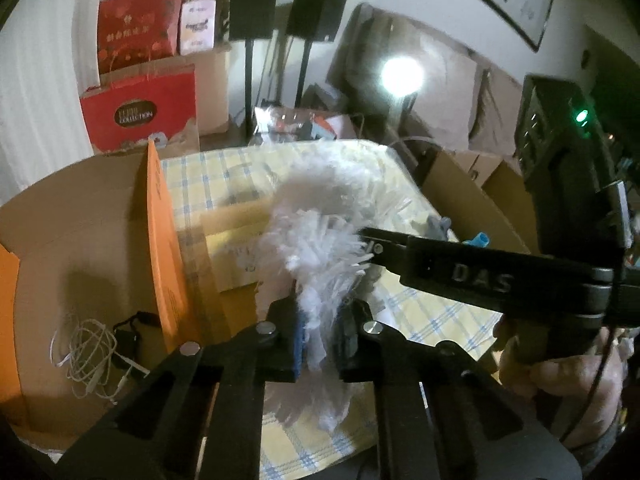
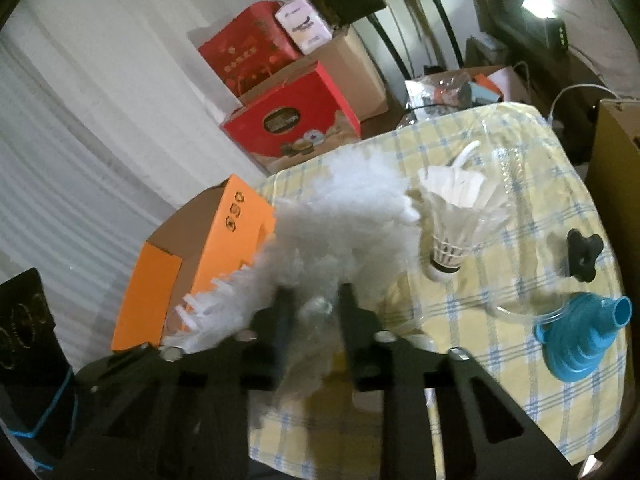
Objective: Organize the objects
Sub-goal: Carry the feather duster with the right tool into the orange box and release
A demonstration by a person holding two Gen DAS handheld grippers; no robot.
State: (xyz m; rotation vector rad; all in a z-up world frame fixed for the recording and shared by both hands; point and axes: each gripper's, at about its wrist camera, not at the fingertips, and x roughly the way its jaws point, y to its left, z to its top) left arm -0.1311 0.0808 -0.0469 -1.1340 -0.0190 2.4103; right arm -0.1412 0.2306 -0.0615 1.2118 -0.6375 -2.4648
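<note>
Both grippers pinching white fluffy duster (image 1: 316, 248) over checked surface (image 1: 436, 320): left gripper (image 1: 320, 336), right gripper (image 2: 314, 320), fingers clamped on fluff.

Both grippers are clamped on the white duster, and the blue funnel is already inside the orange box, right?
Not quite. Both grippers, left and right, do clamp the white duster, but the blue funnel lies on the checked tablecloth, outside the orange box, as the right wrist view shows.

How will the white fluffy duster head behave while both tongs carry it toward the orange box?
The duster probably weighs little: it is all loose white fringe. It looks floppy, since strands droop past the left tongs and spill beside the right tongs. Fringe may snag on the orange box edge, so a slip seems unlikely but dragging is possible.
</note>
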